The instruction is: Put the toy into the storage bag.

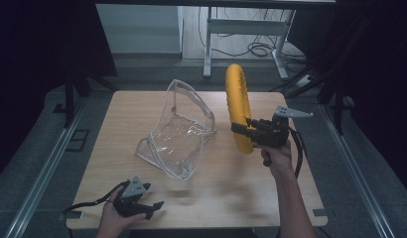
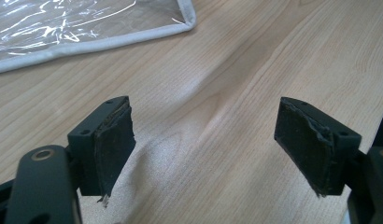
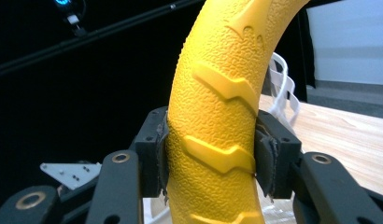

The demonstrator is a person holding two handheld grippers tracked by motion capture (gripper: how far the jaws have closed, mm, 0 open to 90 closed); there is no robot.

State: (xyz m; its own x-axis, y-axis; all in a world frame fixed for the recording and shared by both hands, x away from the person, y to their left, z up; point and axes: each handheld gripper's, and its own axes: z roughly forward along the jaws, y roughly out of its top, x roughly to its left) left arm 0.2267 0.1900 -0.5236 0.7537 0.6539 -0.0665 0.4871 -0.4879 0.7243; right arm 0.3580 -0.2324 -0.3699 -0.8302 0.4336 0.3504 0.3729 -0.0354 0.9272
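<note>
A yellow textured ring (image 1: 238,106) is held upright above the right half of the wooden table (image 1: 231,193). My right gripper (image 1: 242,130) is shut on the ring's lower part; both pads press the yellow rim (image 3: 213,121) from either side. A clear plastic zip pouch (image 1: 179,131) with grey trim stands open near the table's middle, left of the ring. Its corner (image 2: 180,21) lies ahead of my left gripper. My left gripper (image 1: 157,207) rests at the front left edge of the table, open, with nothing between its pads (image 2: 112,147).
A person's hands and forearms come in from the bottom edge. Black cables trail from both grippers. Behind the table stand a white desk frame (image 1: 211,44) and floor cables. Dark curtains close in both sides. Bare wood lies between the pouch and the front edge.
</note>
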